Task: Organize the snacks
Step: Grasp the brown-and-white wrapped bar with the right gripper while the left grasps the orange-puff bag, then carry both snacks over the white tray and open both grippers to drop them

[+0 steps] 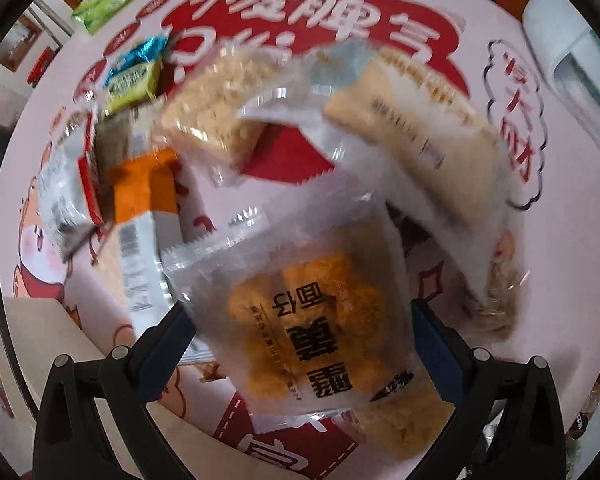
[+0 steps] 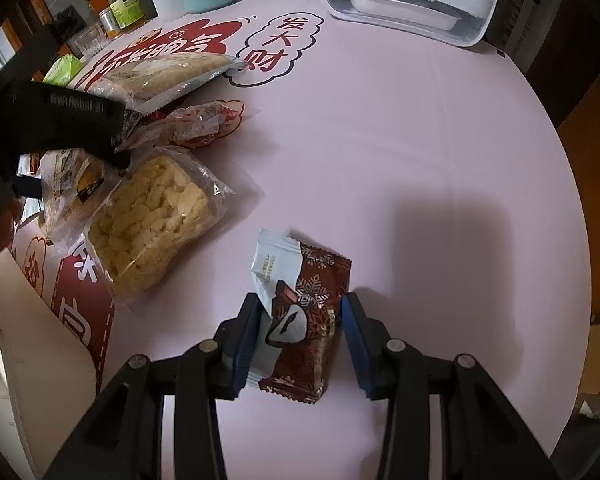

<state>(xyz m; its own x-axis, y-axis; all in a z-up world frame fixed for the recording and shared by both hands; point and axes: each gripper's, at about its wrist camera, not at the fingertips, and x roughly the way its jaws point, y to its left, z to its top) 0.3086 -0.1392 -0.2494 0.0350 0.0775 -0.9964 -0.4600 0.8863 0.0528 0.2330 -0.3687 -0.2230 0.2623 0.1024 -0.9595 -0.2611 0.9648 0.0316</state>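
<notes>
Right gripper (image 2: 300, 334) is pointed steeply down, jaws clamped on brown snack packet (image 2: 304, 320) — resting on table (image 2: 420, 160). Left gripper (image 1: 300, 328) is pointed straight down — jaws spread around clear orange-snack bag (image 1: 300, 304), not squeezing it.

Left hand-held gripper (image 1: 300, 336) spread; right hand-held gripper (image 2: 300, 336) clamped.

Between the left jaws, a clear plastic packet of orange-yellow snack pieces (image 1: 312, 320) carries large black Chinese characters, seen upside down; the small print is too blurred to read. Beyond the right jaws, the pale pink printed cloth on the bench (image 2: 400, 140) shows a cloud-shaped bubble (image 2: 280, 50) with the red characters 发大财. The big white characters on the cloth's red patch (image 1: 312, 16) are only partly legible.
</notes>
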